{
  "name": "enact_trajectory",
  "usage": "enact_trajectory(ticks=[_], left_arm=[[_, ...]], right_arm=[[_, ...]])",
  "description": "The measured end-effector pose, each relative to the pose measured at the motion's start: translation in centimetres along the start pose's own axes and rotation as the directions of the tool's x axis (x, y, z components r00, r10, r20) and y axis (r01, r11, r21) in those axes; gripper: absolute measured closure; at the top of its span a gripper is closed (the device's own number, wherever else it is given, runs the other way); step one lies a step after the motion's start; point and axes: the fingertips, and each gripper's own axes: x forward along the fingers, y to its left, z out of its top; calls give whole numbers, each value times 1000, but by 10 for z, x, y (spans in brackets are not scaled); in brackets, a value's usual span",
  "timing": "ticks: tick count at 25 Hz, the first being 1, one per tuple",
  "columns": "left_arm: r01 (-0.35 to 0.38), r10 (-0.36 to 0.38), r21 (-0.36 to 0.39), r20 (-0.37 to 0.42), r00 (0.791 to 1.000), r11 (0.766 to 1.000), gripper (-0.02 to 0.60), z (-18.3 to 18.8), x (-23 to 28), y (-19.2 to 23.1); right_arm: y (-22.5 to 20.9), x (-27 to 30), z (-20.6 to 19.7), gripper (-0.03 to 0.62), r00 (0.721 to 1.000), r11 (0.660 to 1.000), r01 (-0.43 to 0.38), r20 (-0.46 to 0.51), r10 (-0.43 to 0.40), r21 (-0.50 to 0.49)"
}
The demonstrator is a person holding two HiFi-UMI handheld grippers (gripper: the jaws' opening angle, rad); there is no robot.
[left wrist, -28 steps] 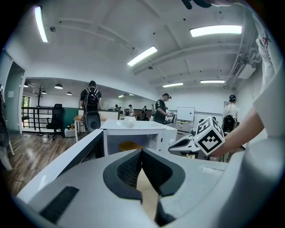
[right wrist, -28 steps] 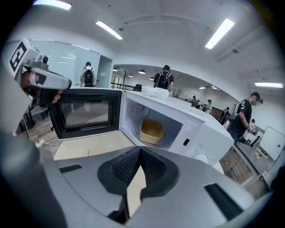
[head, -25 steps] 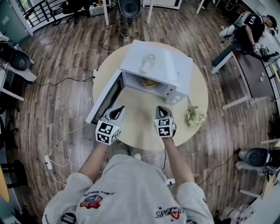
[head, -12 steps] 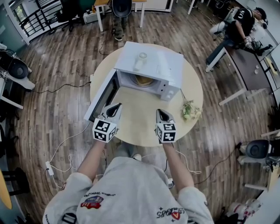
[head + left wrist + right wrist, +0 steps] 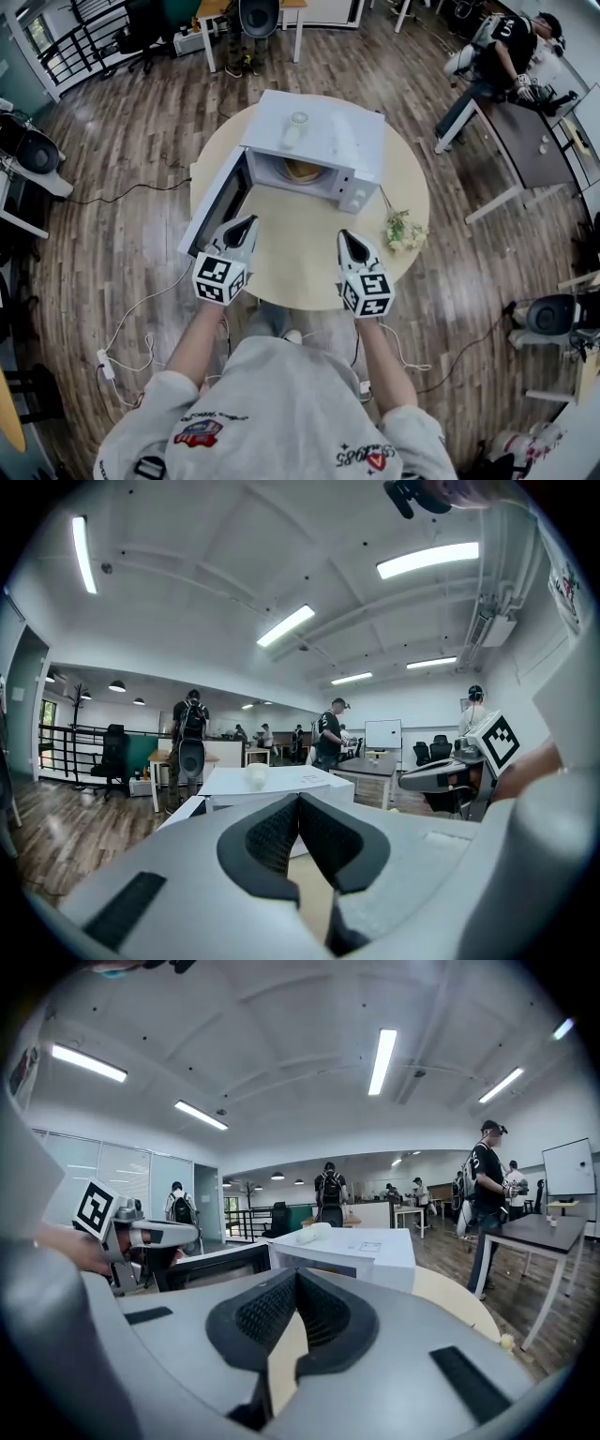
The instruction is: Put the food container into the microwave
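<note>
A white microwave [image 5: 323, 139] stands on the round table [image 5: 305, 267], its door [image 5: 214, 202] swung open to the left. Inside the cavity sits the tan food container [image 5: 301, 171], partly hidden by the roof. My left gripper [image 5: 246, 225] hovers near the door's free end, shut and empty. The right gripper [image 5: 348, 238] is held above the table in front of the microwave, also shut on nothing. In the left gripper view the jaws [image 5: 300, 799] meet at the tip before the microwave [image 5: 272, 782]. The right gripper view shows closed jaws [image 5: 296, 1274] and the microwave [image 5: 361, 1246].
A small white object [image 5: 298, 120] lies on the microwave's top. A bunch of flowers [image 5: 403, 231] rests on the table's right side. Cables [image 5: 141, 300] trail over the wooden floor. Desks, chairs and people stand around the room.
Both grippers have drawn back from the microwave toward me and risen, the right one farther. Their jaws stayed shut. The container remains inside the microwave.
</note>
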Motion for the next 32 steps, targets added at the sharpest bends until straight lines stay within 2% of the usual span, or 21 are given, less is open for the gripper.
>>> enact_trajectory(ticks=[9,18,32], left_arm=[[-19,19,3,19,1000,1000,577,7,-11,4],[-28,28,-3,15,999,1000,577,4,-17,6],[-34,34,-14,13,999,999,577,-2,-24,-1]], right_arm=[[14,-16,36,602,996,998,-46,80,48,-33],[27,-12,31,594,996,997,-67,62,69,-34],[22,-19,26,595,996,999,-45,71,47,-24]])
